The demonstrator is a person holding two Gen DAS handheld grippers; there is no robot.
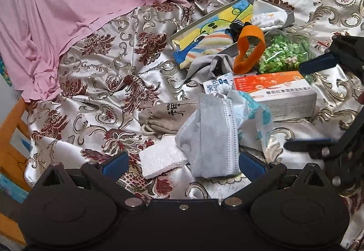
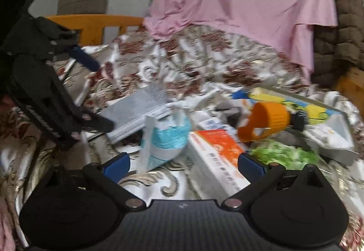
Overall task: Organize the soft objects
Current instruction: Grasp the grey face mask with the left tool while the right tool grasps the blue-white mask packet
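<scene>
Bedspread point(image 1: 95, 82); beige pouch point(image 1: 163, 116), apparently left-view only

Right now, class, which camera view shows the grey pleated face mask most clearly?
The left wrist view: the grey pleated face mask lies sharp and unobstructed, just ahead of the jaws. In the right wrist view it is motion-blurred and partly hidden behind the other gripper.

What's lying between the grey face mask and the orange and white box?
A crumpled blue and white packet lies between the grey face mask and the orange and white box. The left wrist view shows it best.
</scene>
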